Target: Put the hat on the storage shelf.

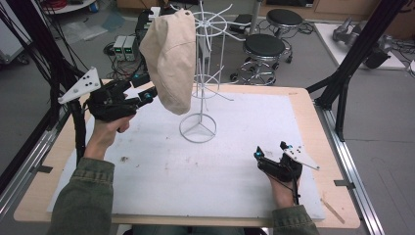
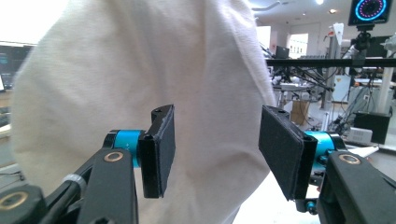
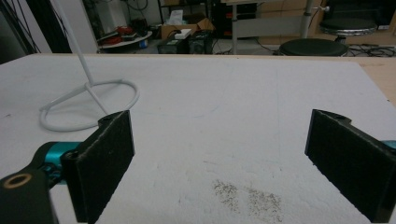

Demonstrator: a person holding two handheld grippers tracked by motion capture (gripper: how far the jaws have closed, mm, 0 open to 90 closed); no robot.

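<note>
Beige cloth cap hangs on the white wire rack stand, near the far edge of the desk, left of centre. Long axis runs roughly vertical, tilted a bit: top end leans toward the stand's upper ring, lower rounded end points down at the white foam mat and hangs clear above it. Top of the cap sits against the upper wire arms; exact hook point is hidden by the fabric.

Left tool is raised off the desk at the cap's lower left side, jaws pointing at the fabric. In the left gripper view the cap sits right behind both black pads, jaws spread wide, released, nothing between them pinched. Can't tell whether a pad tip touches the cloth; from the high view the tips sit just at the cap's edge.

Right tool rests low near the near right corner of the desk, on the mat, well apart from cap and stand. In the right gripper view its jaws are spread wide, released, bare mat between them with a patch of dark specks. Stand's round wire base shows ahead on the left in that view.

Wooden desk edge shows around the mat.
</note>
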